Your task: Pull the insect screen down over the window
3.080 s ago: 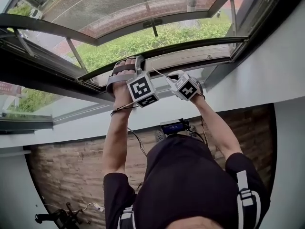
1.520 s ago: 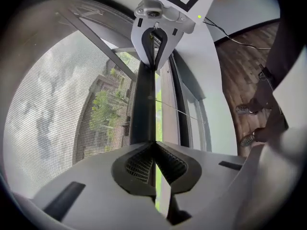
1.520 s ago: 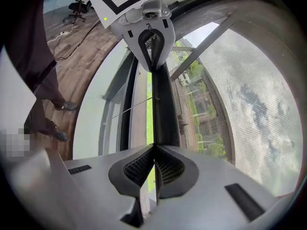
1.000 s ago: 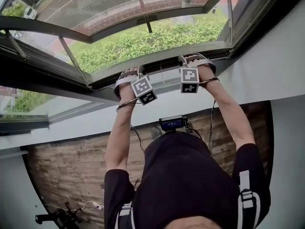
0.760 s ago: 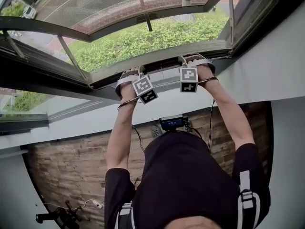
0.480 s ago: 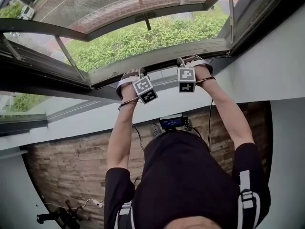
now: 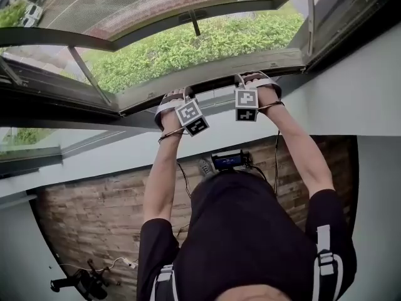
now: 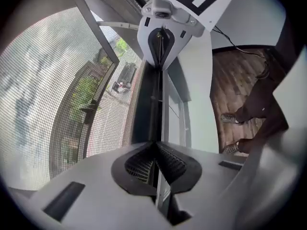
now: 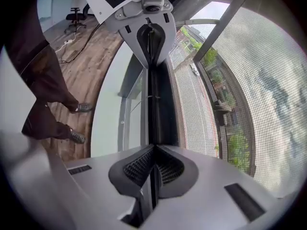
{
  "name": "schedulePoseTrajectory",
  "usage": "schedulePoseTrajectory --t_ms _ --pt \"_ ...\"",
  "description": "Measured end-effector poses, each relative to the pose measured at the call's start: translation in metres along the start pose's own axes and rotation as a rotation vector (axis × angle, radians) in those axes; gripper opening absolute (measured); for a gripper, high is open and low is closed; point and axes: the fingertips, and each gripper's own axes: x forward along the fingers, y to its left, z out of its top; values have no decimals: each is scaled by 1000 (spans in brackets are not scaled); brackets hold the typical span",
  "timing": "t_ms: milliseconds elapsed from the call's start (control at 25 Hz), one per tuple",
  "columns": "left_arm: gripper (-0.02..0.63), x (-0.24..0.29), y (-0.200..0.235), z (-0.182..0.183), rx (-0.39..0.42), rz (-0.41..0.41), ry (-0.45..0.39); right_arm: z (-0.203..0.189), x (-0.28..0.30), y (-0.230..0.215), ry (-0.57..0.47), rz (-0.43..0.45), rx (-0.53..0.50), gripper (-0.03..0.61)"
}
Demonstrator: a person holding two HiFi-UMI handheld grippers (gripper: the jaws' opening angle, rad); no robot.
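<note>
The insect screen's grey bottom bar point(image 7: 210, 73) runs across the open window, with mesh point(image 8: 43, 95) stretched above it. My left gripper point(image 7: 177, 94) is shut on a thin lip of that bar point(image 8: 157, 128), left of its middle. My right gripper point(image 7: 250, 79) grips the same lip point(image 9: 152, 123) further right, its jaws pinched onto it. Each gripper view looks along the bar to the other gripper at its far end: the right gripper point(image 8: 162, 37) and the left gripper point(image 9: 149, 32). Mesh point(image 9: 249, 90) fills the outer side of the right gripper view.
The dark window frame point(image 7: 56, 99) runs off to the left and a white wall point(image 7: 351, 86) stands at the right. Through the mesh hangs the open sash with its handle point(image 7: 191, 16). Below are a brick-patterned floor point(image 7: 88, 231), the person's feet point(image 8: 232, 120) and an office chair point(image 9: 74, 14).
About three seconds ago the right gripper sat close beside the left one; it has moved right along the bar. Over the last second both grippers stay clamped and barely shift.
</note>
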Motion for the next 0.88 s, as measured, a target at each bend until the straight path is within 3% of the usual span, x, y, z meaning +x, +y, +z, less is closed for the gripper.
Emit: schedulePoseTrajectory --t_ms 280,480,760,880 --pt "20 1 -3 0 -1 50 -17 1 -4 1 -13 -36 1 18" --pt "21 -5 -1 -5 -13 106 -47 5 1 0 10 -141 -34 18" --pt "36 -10 -7 0 67 166 7 1 1 7 19 -162 -85 20" --pt "46 -19 -2 -1 28 182 -17 0 -5 4 6 -165 -60 21"
